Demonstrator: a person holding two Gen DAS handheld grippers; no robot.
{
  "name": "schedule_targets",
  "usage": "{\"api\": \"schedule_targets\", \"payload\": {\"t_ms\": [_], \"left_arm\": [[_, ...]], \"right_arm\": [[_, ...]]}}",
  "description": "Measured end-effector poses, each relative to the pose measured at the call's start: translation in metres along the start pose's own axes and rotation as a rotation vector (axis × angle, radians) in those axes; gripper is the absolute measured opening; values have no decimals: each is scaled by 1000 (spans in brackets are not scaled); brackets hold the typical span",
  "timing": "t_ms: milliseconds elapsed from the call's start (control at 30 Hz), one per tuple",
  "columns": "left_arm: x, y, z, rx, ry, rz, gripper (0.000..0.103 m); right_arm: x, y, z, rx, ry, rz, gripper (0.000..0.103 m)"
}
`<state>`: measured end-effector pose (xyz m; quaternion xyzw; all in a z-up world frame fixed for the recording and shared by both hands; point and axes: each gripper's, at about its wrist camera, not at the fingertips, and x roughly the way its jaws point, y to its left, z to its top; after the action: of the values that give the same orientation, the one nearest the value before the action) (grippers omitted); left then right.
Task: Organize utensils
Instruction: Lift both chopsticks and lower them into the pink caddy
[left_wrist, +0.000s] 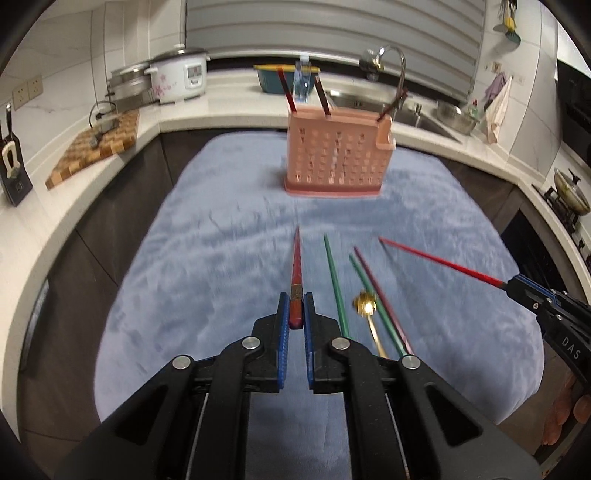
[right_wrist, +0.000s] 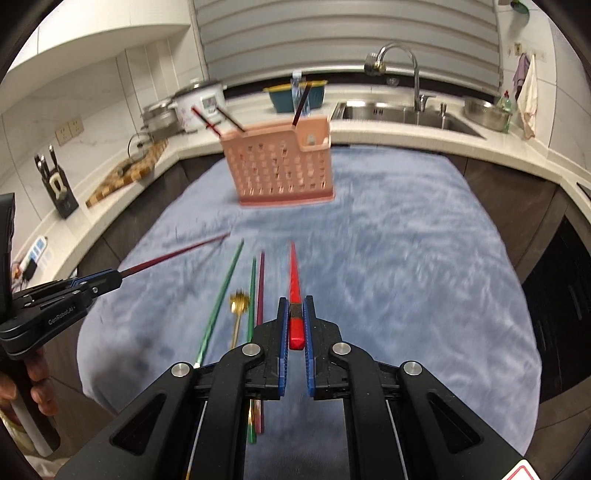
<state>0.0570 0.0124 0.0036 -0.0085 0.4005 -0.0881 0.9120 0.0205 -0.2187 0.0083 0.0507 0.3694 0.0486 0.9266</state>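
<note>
Left hand-held gripper (left_wrist: 296, 308) is pinching the thick end of a dark red patterned chopstick (left_wrist: 296, 266), blue pads pressed against its sides, tip pointing ahead toward the pink perforated plastic utensil basket (left_wrist: 336, 158); over on the other side the right hand-held gripper (right_wrist: 295, 314) is clamped just the same on a bright red chopstick (right_wrist: 294, 273), and both sticks are lifted clear of the blue-grey fuzzy cloth (left_wrist: 221, 236) that covers the surface below. Down on that cloth, between the two grippers, lie two green chopsticks (left_wrist: 334, 280), a maroon chopstick (left_wrist: 373, 284) and a gold spoon with a scalloped bowl (left_wrist: 364, 303), side by side and roughly parallel, the spoon tucked between the sticks. The basket stands upright at the far end of the cloth, with three dark sticks (right_wrist: 301, 99) leaning out of its top, one of them rising by the small raised pocket at its right end. Behind it runs the white counter (right_wrist: 369, 127) with a steel sink (right_wrist: 406, 114) and curved tap (right_wrist: 402, 70)
</note>
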Motion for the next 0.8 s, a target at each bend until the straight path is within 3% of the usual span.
{"api": "schedule_targets", "payload": {"t_ms": [800], "left_arm": [[-38, 18, 121, -31, -241, -14, 7]], "right_arm": [[-27, -15, 114, 72, -232, 26, 7]]}}
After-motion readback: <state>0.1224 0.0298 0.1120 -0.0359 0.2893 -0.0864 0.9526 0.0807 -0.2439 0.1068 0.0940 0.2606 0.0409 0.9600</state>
